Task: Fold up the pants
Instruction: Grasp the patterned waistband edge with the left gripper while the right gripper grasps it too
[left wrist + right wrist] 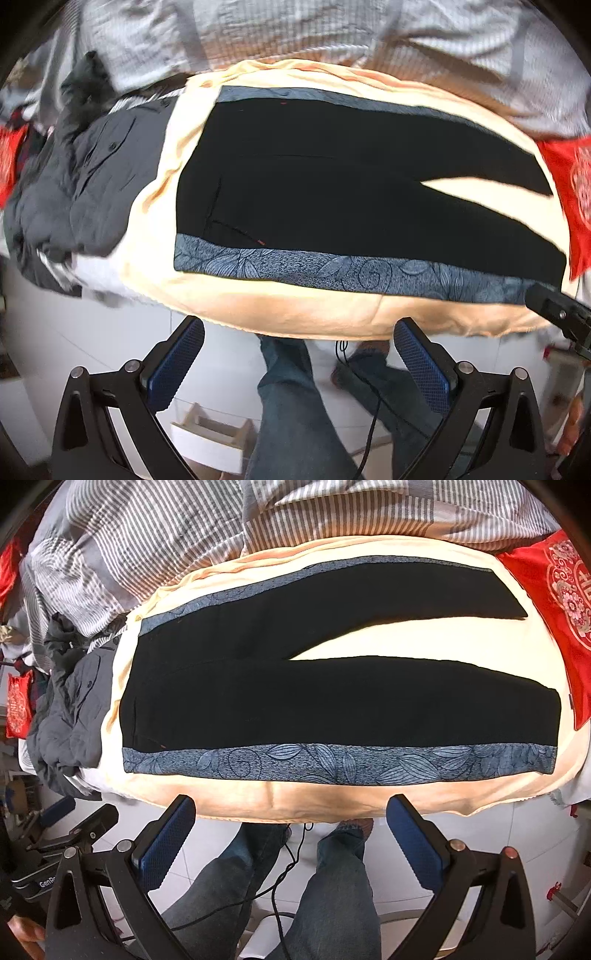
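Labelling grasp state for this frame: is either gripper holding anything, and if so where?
Nothing is held. The left gripper and right gripper are both open, short of the bed edge; the black pants with blue floral side stripes lie flat and untouched.

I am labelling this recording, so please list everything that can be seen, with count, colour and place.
pants: one, black with blue leaf-pattern side stripes, flat on the cream sheet, legs spread apart.
cream sheet: one, under the pants.
striped bedding: one, grey and white, behind.
grey garment pile: one, left of the sheet.
red cushions: two, right and far left.
person's legs: two, blue jeans, below.
left gripper: open, empty.
right gripper: open, empty.
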Demonstrator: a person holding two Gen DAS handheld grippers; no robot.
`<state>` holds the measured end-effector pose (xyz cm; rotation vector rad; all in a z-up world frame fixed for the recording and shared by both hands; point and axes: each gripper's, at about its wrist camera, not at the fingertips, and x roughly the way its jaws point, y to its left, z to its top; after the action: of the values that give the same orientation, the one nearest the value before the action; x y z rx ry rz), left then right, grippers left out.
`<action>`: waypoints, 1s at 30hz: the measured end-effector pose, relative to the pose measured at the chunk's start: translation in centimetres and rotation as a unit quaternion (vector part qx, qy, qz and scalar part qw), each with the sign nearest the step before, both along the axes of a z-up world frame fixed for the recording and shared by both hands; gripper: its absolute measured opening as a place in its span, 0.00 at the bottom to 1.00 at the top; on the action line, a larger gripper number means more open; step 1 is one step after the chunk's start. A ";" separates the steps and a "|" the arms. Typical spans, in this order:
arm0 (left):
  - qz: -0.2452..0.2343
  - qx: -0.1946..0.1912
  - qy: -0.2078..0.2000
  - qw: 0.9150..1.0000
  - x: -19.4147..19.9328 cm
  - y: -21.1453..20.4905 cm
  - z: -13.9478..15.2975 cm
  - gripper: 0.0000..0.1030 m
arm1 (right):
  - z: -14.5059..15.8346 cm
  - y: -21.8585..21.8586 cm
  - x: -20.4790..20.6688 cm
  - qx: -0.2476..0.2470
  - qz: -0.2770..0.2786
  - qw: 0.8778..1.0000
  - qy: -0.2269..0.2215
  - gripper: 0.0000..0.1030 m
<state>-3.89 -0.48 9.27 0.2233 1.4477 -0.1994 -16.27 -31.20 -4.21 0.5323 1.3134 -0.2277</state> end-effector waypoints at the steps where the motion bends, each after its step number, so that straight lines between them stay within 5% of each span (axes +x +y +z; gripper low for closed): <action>1: 0.011 -0.005 -0.001 1.000 0.0 0.4 0.0 1.00 | 0.0 -0.2 -0.1 0.003 -0.001 1.000 -0.001 1.00; 5: 0.069 -0.037 0.013 0.997 0.9 2.3 -0.8 1.00 | -0.5 -0.9 -0.5 0.028 -0.006 1.000 -0.009 1.00; 10: 0.109 -0.073 0.030 0.991 2.4 4.8 -4.1 1.00 | -3.5 -0.9 -1.1 0.128 -0.050 0.990 -0.028 1.00; 16: 0.125 -0.103 0.066 0.985 3.7 7.2 -11.1 1.00 | -11.9 1.4 -0.8 0.258 -0.122 0.957 -0.049 0.99; 21: 0.111 -0.124 0.076 0.983 4.1 8.4 -15.2 1.00 | -19.1 2.9 -0.3 0.313 -0.180 0.931 -0.057 0.80; 26: 0.109 -0.149 0.082 0.979 4.6 9.2 -17.0 1.00 | -23.0 2.8 -0.1 0.332 -0.205 0.917 -0.081 0.75; 30: 0.104 -0.158 0.080 0.979 4.8 9.4 -17.2 1.00 | -23.7 2.2 -0.3 0.372 -0.236 0.887 -0.140 0.63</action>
<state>0.96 8.93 -7.92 -0.2070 1.5632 -0.2784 -16.58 -29.01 -27.86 1.4911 0.9363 -0.0277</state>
